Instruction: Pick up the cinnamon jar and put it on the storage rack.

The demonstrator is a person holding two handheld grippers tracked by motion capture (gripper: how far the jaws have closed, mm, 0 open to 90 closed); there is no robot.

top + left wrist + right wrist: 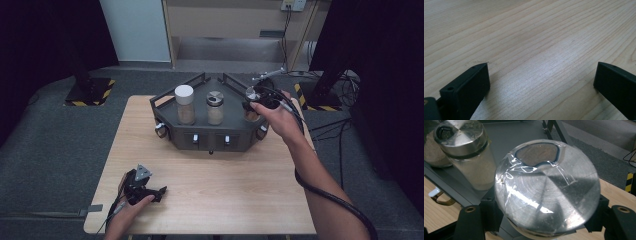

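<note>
1. Wooden table (210,195) fills the middle of the high view; its smooth top gives little grip, so a jar lowered carelessly onto it could skid or tip.
2. Dark grey, angular, the rack (200,135) sits at the upper centre of that view with raised rails. If the held jar is drawn out low, its base could catch the rail at the right end and jerk the whole rack.
3. In the right gripper view, the right gripper (544,220) has its jaws closed against both sides of the steel-lidded jar (546,187), just under the lid, at the centre of the frame. In the high view this jar stands at the rack's right end. Glass and polished metal are slick, and the grip is high, so the jar could slip down or swing if lifted fast.
4. At upper left of the same view, the neighbouring shaker jar (466,150) stands close by; a sideways pull could knock it over.
5. Low left in the high view, the left gripper (150,192) rests on the table, jaws spread wide and holding nothing, too far off to steady anything.
</note>
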